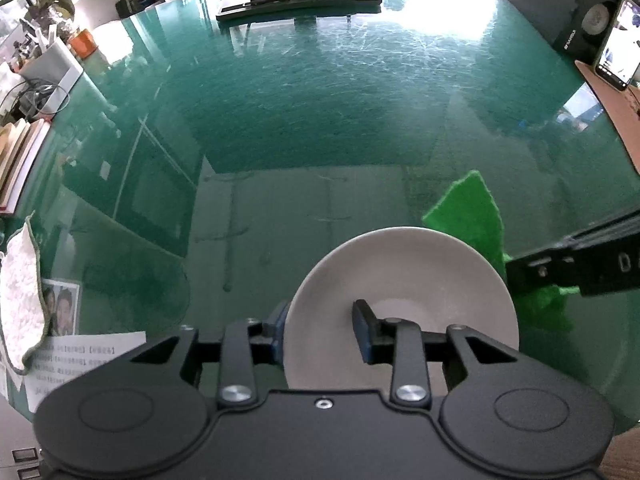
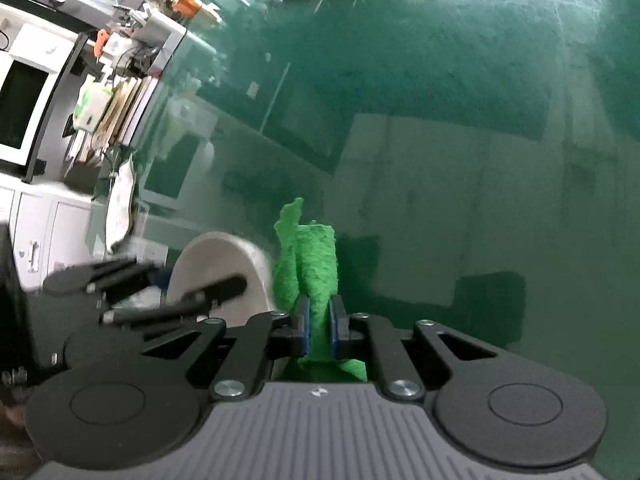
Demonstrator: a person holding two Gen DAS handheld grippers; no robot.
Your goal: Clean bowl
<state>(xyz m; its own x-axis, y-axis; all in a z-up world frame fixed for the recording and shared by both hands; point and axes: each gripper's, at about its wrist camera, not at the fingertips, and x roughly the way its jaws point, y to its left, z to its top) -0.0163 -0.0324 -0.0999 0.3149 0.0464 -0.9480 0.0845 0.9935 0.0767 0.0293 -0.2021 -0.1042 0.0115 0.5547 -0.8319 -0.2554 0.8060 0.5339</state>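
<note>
Two fingers [image 1: 366, 330] of L gripper [image 1: 320, 330] straddle bowl [image 1: 404, 280] rim.

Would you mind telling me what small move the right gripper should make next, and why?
Probably swing the right gripper left, to bring the green cloth over the rim into the white bowl. The left gripper is shut on the bowl's rim, one finger inside, holding it tilted above the green table. The cloth is clamped in the right jaws beside the bowl, not yet inside it.

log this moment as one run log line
left gripper: shut on bowl rim | right gripper: shut on green cloth | cloth beside bowl, contact unclear
</note>
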